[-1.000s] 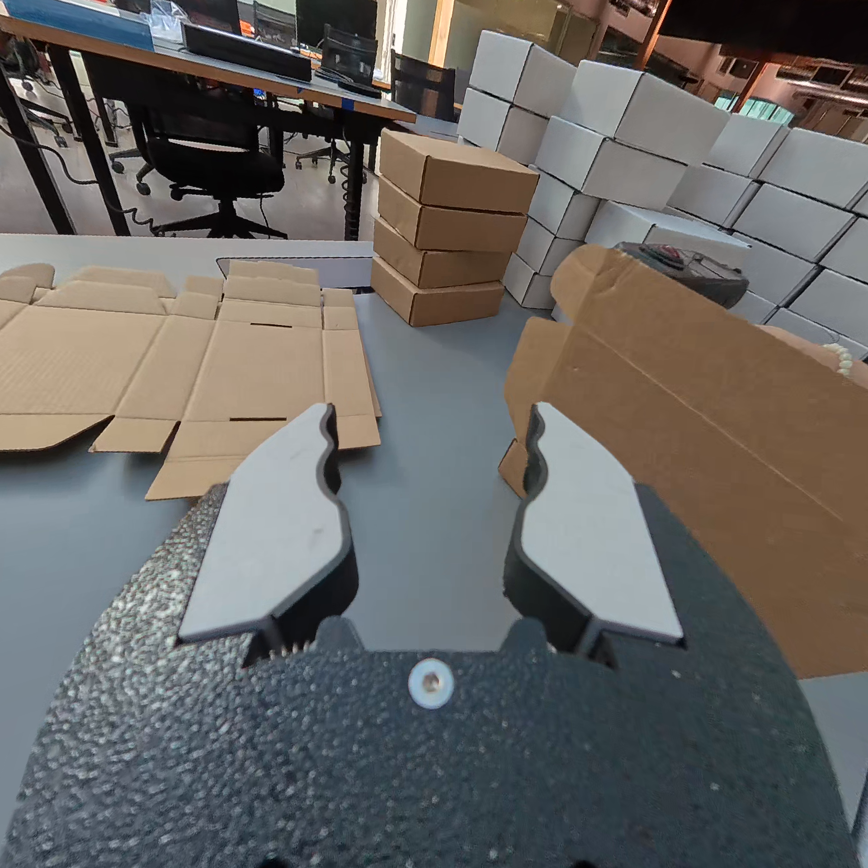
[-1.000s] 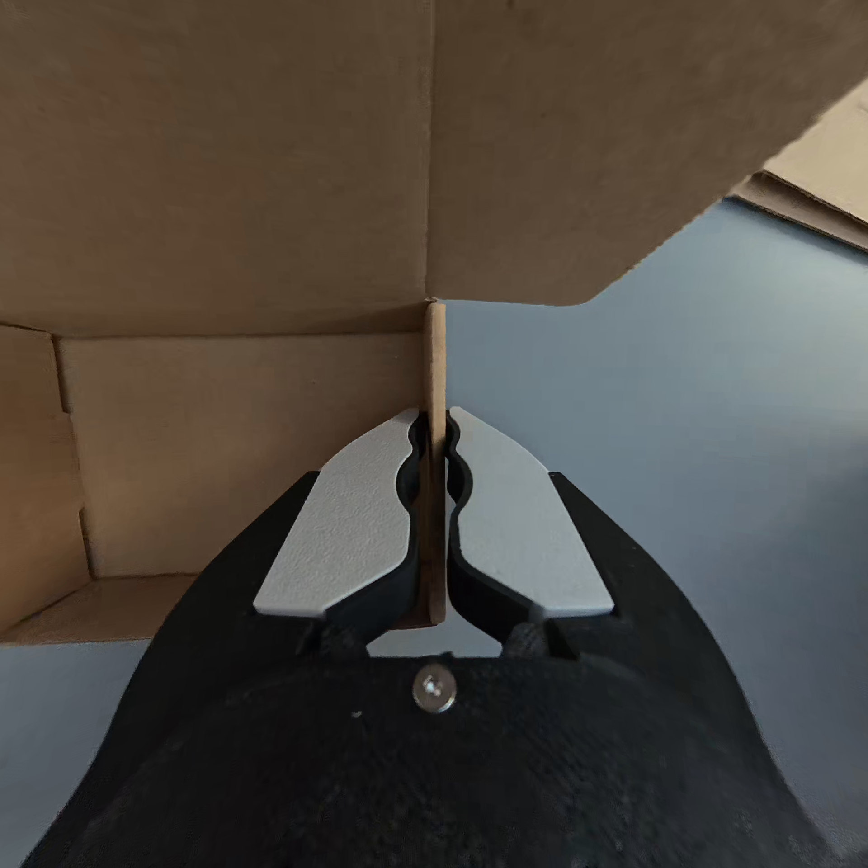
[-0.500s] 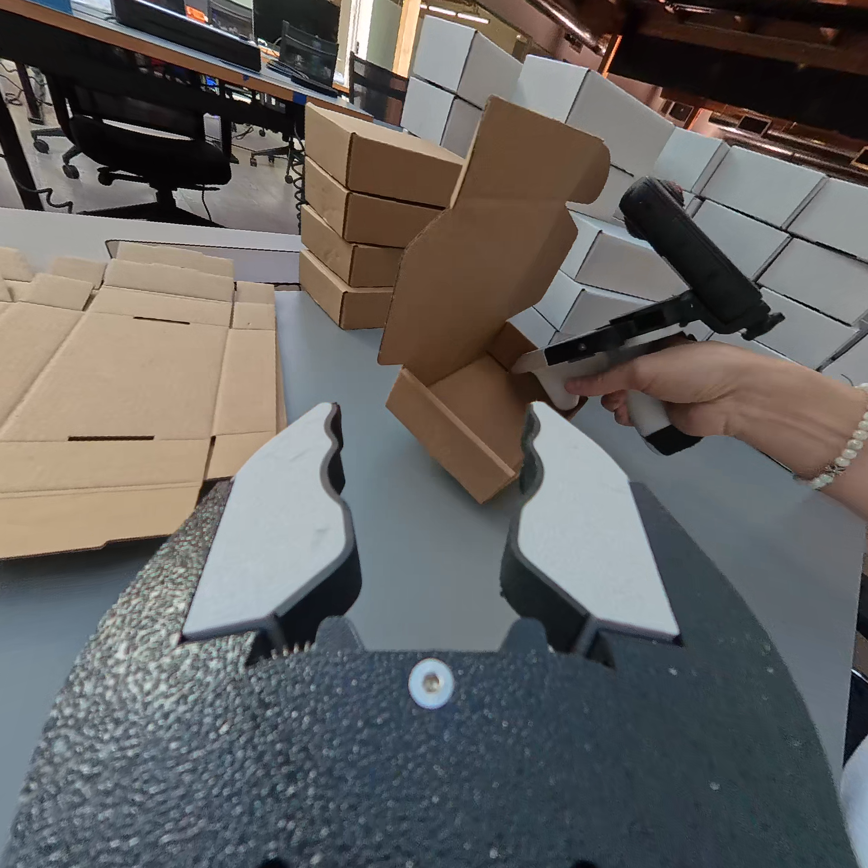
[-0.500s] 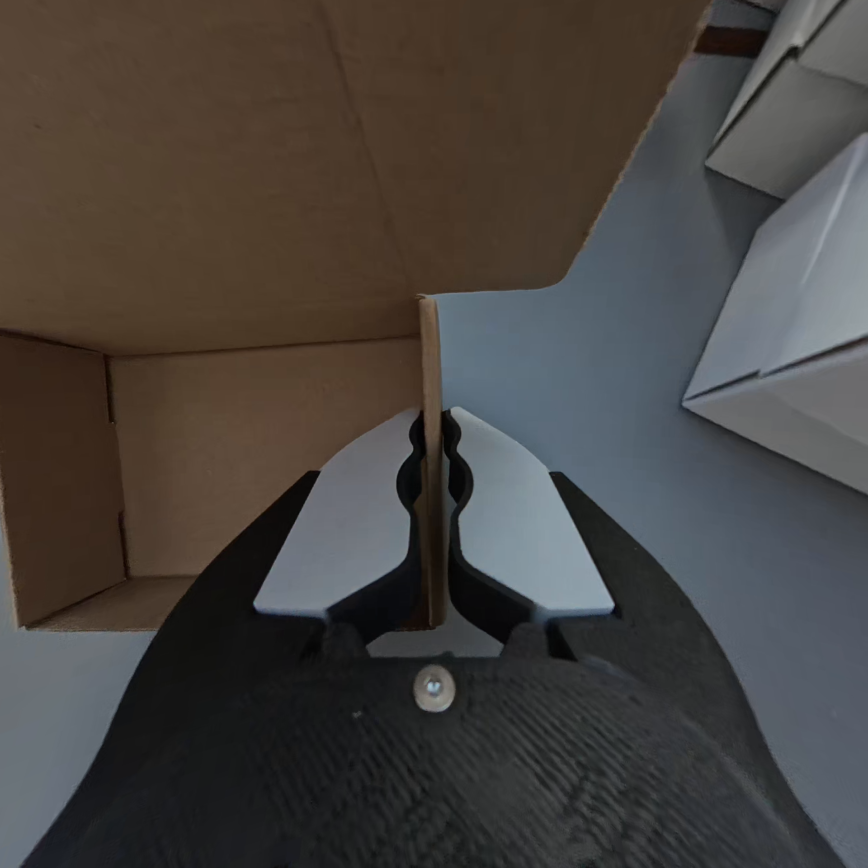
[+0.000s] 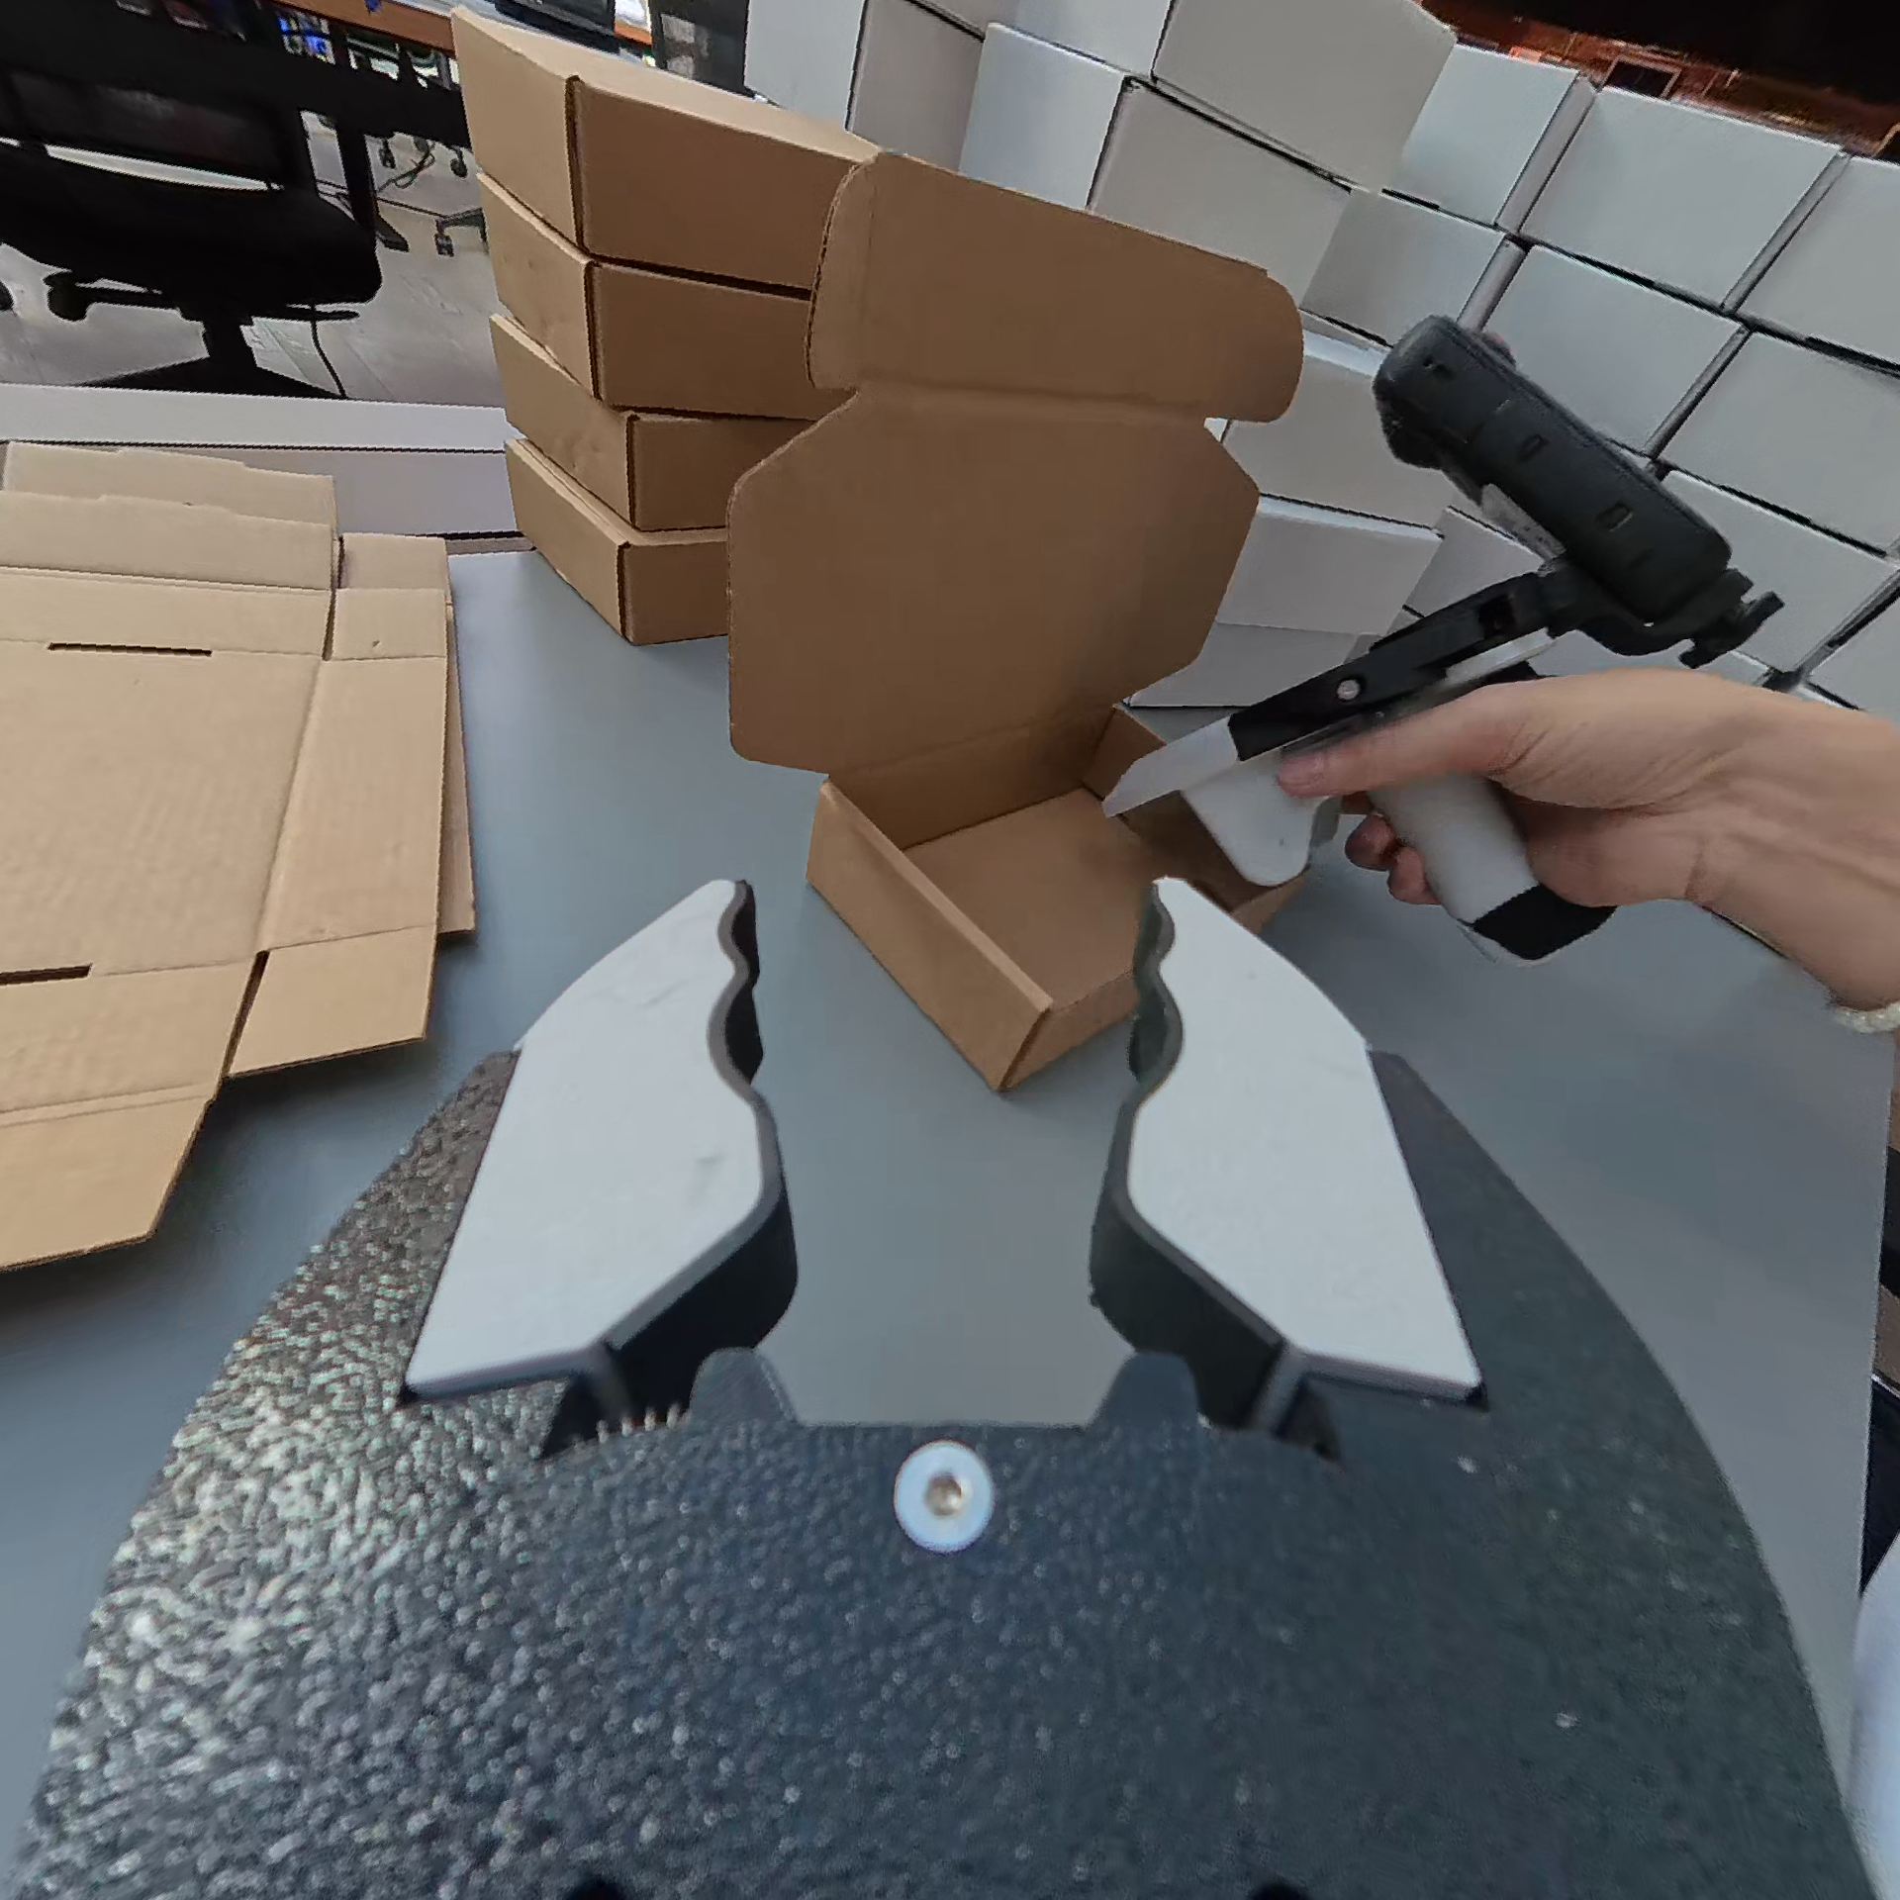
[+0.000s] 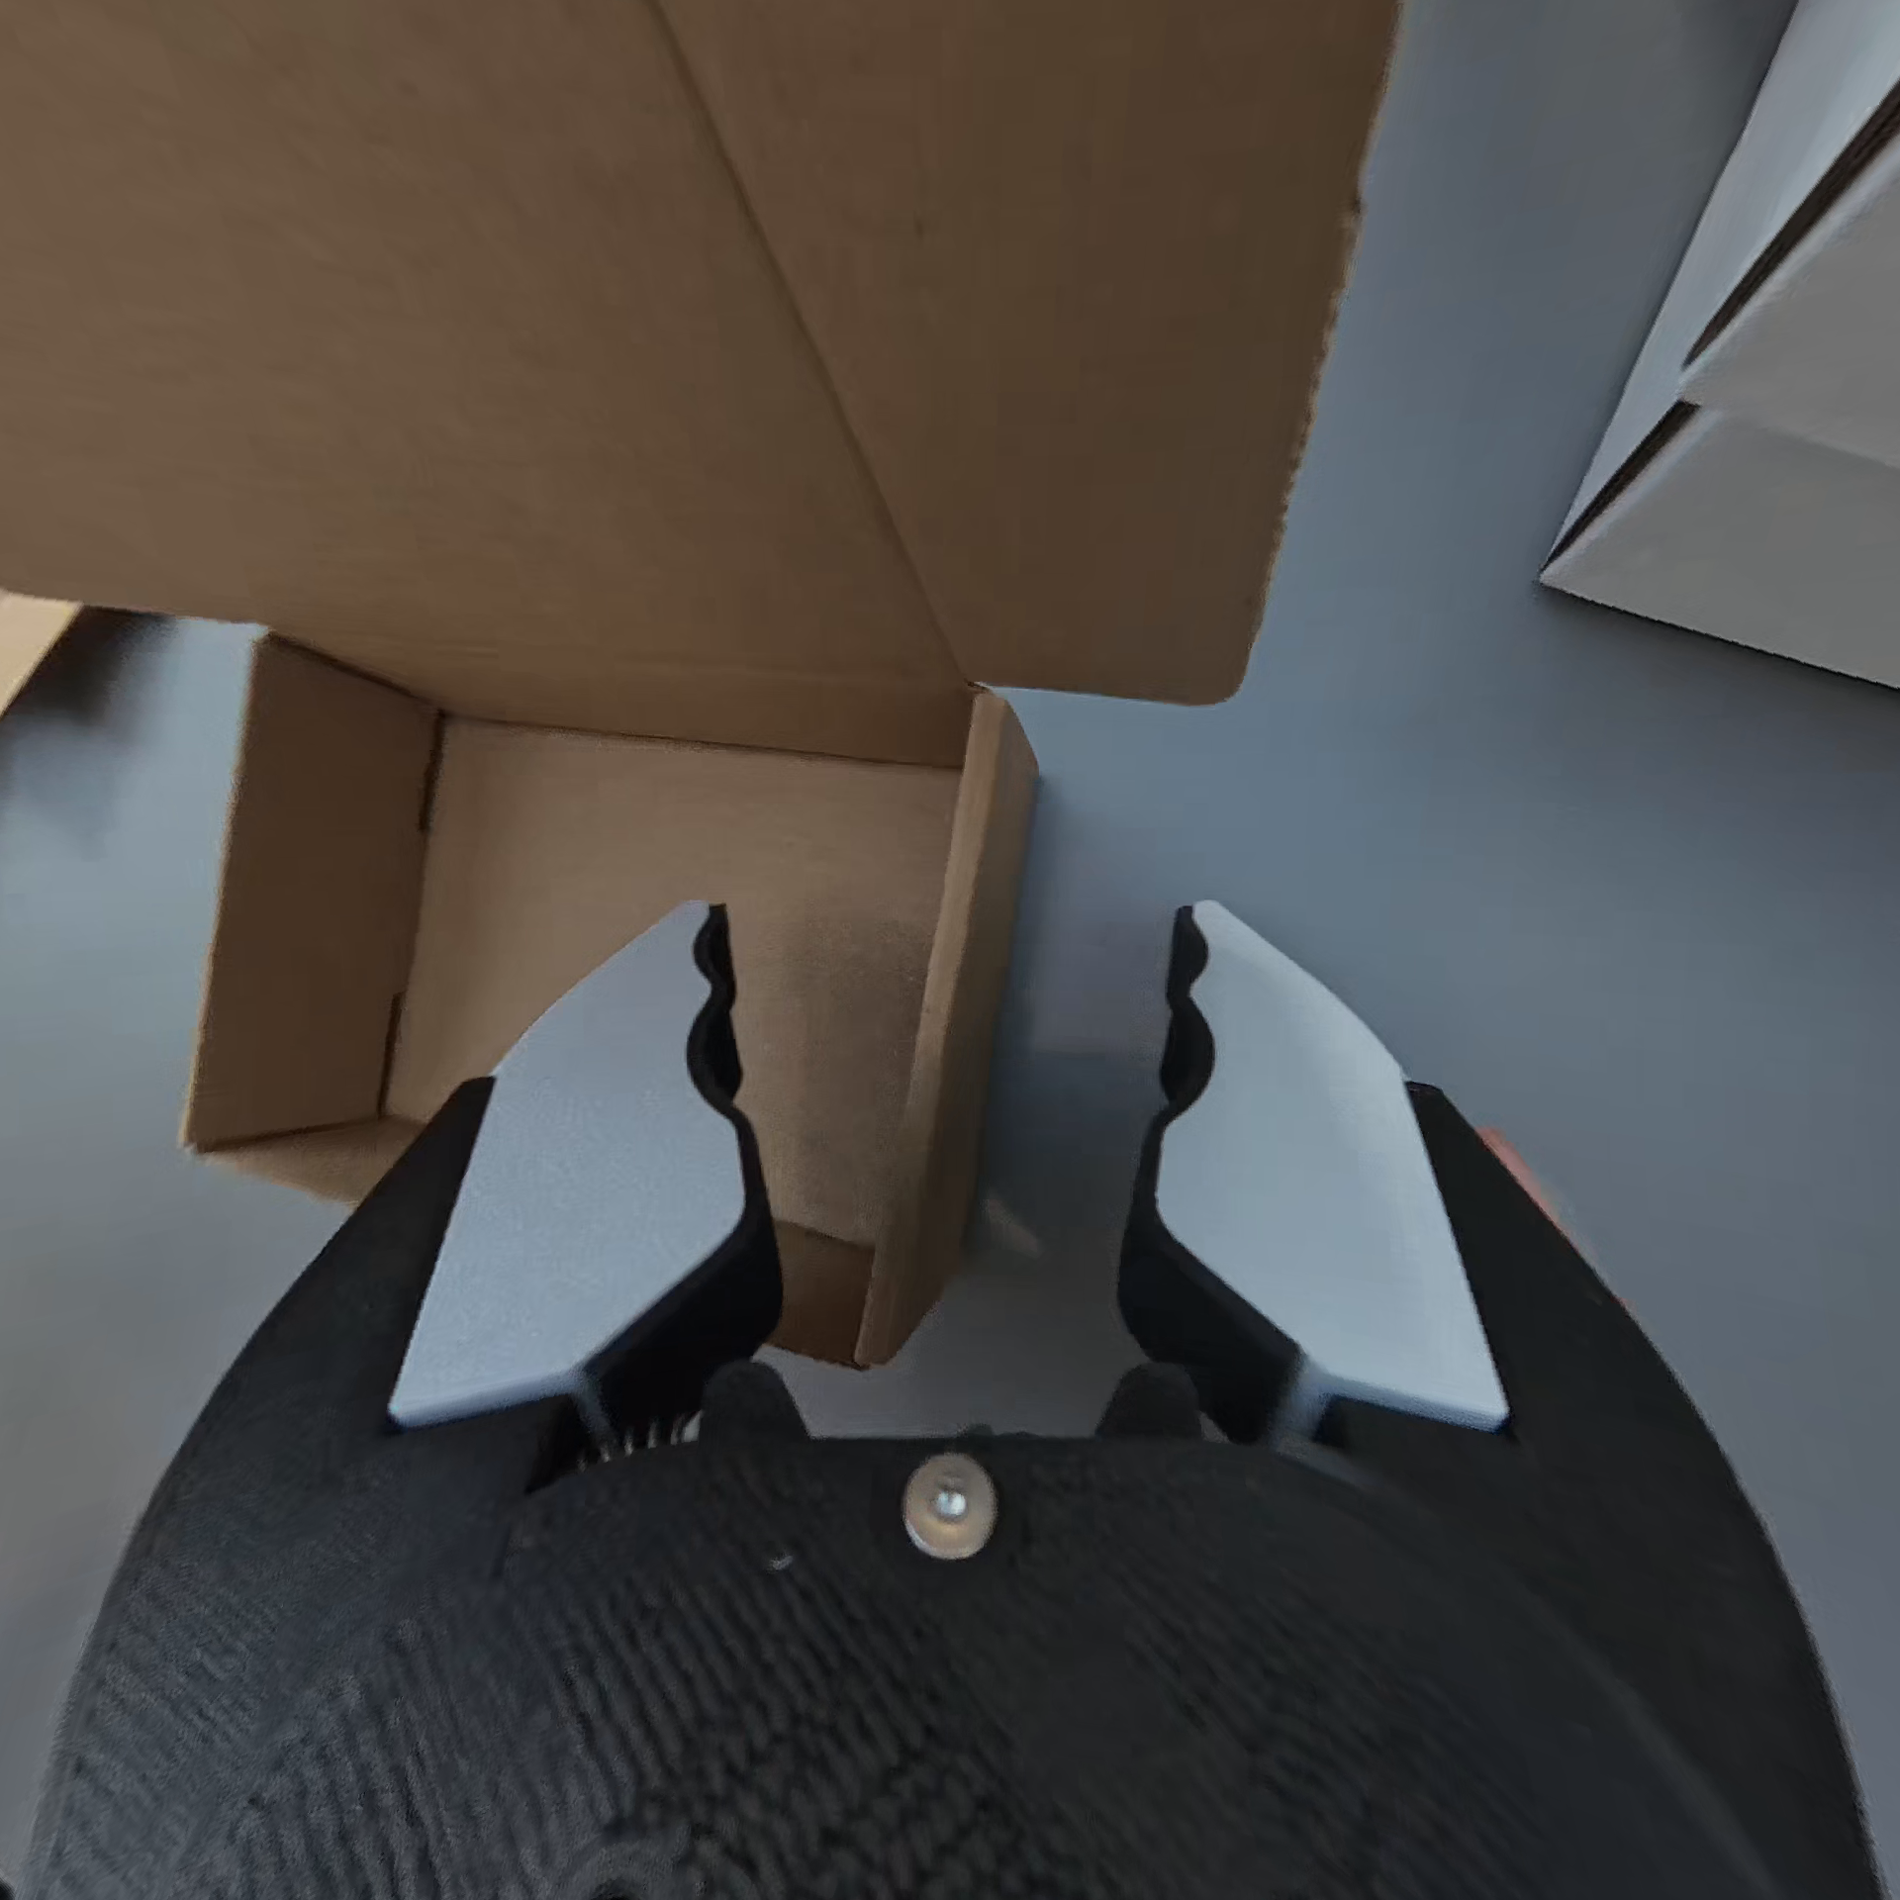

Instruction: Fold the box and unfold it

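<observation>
A folded brown cardboard box (image 5: 956,894) stands on the grey table (image 5: 617,781) with its lid (image 5: 987,555) raised upright. My left gripper (image 5: 946,905) is open and empty, just short of the box's near corner. My right gripper (image 6: 951,925) is open, its fingers astride the box's right side wall (image 6: 956,987) without gripping it. In the left wrist view the right gripper (image 5: 1152,781) shows in a person's hand at the box's right side. The box's inside (image 6: 668,874) is empty.
Flat unfolded cardboard blanks (image 5: 154,781) lie on the table to the left. A stack of folded brown boxes (image 5: 637,339) stands behind. Several white boxes (image 5: 1542,257) are piled at the back right and show in the right wrist view (image 6: 1768,411).
My right gripper has opened and let go of the box's side wall. The box has come down to rest on the table, lid upright. The left gripper stays open.
</observation>
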A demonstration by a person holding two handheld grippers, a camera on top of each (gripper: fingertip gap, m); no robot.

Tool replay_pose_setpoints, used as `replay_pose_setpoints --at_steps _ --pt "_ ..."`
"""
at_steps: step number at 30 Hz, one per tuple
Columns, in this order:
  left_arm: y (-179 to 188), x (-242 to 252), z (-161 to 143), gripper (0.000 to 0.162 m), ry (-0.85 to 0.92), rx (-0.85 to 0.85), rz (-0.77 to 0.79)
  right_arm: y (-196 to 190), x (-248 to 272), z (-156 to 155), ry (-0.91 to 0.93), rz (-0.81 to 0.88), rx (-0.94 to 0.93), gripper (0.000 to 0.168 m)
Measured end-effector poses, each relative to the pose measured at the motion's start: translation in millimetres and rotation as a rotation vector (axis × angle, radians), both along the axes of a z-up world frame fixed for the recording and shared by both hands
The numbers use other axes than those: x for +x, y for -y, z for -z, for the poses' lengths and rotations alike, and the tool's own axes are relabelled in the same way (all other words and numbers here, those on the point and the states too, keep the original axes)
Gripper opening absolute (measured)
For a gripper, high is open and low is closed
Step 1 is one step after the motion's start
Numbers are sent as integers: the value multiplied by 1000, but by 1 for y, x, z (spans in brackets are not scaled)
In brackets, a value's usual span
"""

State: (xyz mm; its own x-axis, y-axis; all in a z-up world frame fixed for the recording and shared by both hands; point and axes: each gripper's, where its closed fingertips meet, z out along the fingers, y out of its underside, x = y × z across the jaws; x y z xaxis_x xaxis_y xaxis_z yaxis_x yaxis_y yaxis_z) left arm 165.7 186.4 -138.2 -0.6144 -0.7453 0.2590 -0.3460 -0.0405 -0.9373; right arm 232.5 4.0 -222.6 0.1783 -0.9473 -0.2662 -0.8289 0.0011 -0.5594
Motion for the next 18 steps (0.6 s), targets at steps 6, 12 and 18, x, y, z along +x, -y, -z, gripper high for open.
replay_pose_setpoints --at_steps 6,12,18 --pt "3 9 -4 72 20 -28 6 24 -4 -72 361 -98 87 98" --pt "6 41 -23 64 94 46 142 43 8 -97 643 -324 -21 83" --pt "9 76 -36 48 197 176 290 50 25 -95 687 -567 -14 63"
